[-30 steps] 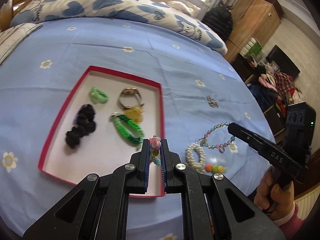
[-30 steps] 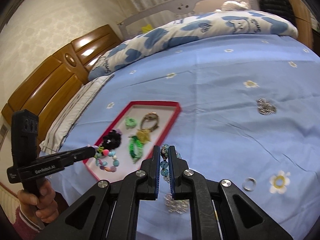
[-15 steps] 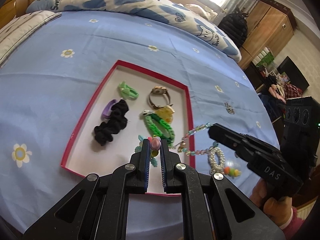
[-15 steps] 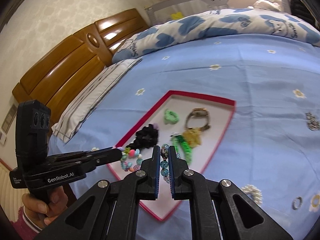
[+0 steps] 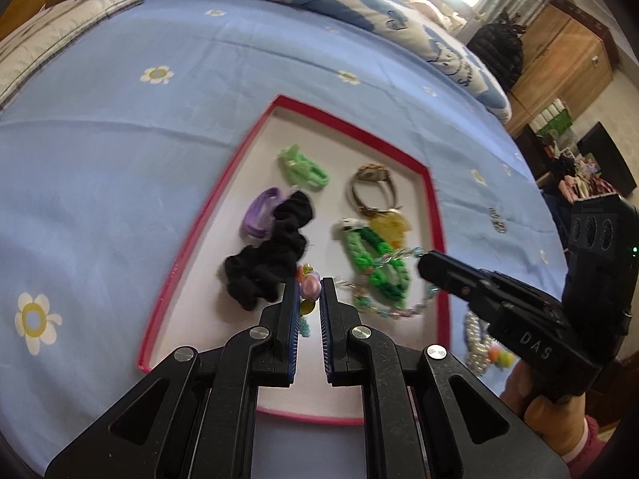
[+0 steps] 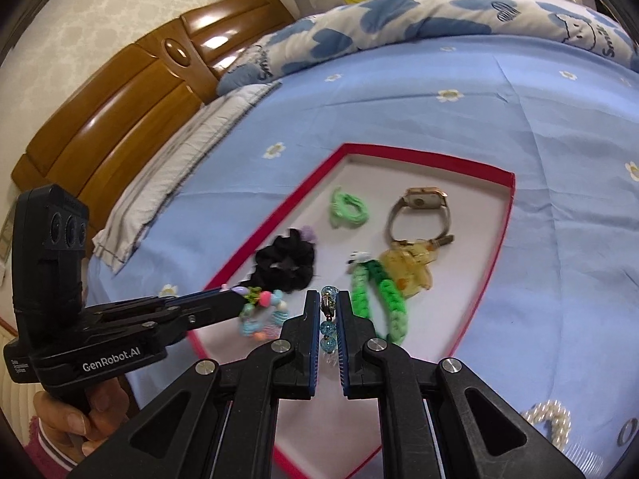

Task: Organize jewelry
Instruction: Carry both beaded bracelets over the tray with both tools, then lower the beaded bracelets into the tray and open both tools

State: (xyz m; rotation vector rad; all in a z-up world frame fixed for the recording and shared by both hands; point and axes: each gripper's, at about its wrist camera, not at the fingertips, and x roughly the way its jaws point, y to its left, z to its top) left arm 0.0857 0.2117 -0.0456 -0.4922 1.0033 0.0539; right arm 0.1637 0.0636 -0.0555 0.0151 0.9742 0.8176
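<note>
Both beaded pieces hang over the near end of the red-rimmed tray (image 5: pixel 433 199). The left gripper (image 5: pixel 308 291) is pinched nearly closed on a pastel bead bracelet (image 6: pixel 261 313); the right gripper (image 6: pixel 329 303) is clamped on a blue glass-bead strand (image 6: pixel 328 327) that trails across the green braided band (image 5: pixel 377 261). Close under them lie a black scrunchie (image 5: pixel 271 251), purple tie (image 5: pixel 259 213), light green tie (image 6: pixel 346 207), watch (image 6: pixel 421 213) and yellow charm (image 6: pixel 411 269). A pearl bracelet (image 6: pixel 549 419) rests outside on the blue sheet (image 6: pixel 519 99).
</note>
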